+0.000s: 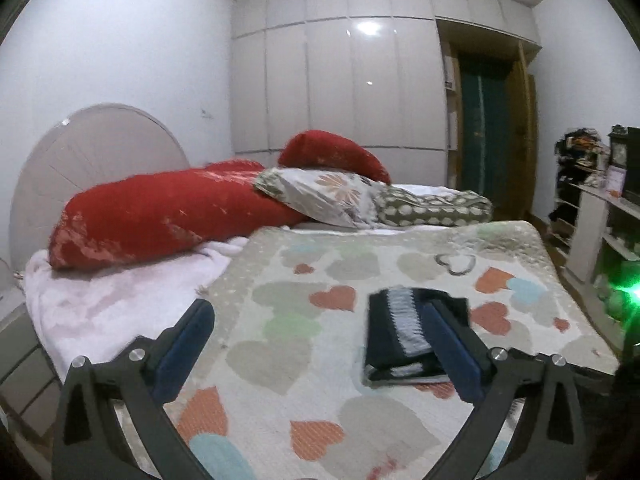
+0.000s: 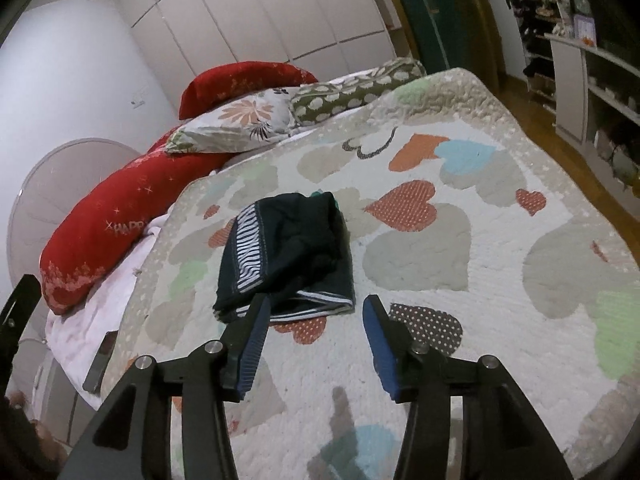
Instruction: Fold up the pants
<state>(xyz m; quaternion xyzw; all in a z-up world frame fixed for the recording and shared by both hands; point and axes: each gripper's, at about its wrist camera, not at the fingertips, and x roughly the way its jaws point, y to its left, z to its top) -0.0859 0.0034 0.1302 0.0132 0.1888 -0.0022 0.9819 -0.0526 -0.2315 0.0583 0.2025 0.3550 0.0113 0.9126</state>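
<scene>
Two claws hang above the bed, and we see both with their jaws spread and nothing between them. Our left claw (image 1: 320, 320) is held wide apart over the heart-patterned quilt (image 1: 280, 264), and its right finger crosses in front of the pants (image 1: 404, 336) in the picture; we cannot tell whether it touches them. Our right claw (image 2: 316, 312) is less widely parted, just short of the pants (image 2: 288, 248), its left fingertip overlapping their near edge in the picture.

We find the pants lying flat on the quilt (image 2: 480, 240) as a compact dark bundle, a white striped band running along its left side. Beyond the pants, toward the headboard, lie a long red pillow (image 2: 112, 216), a flowered pillow (image 2: 240, 120) and a spotted bolster (image 2: 352, 92).
</scene>
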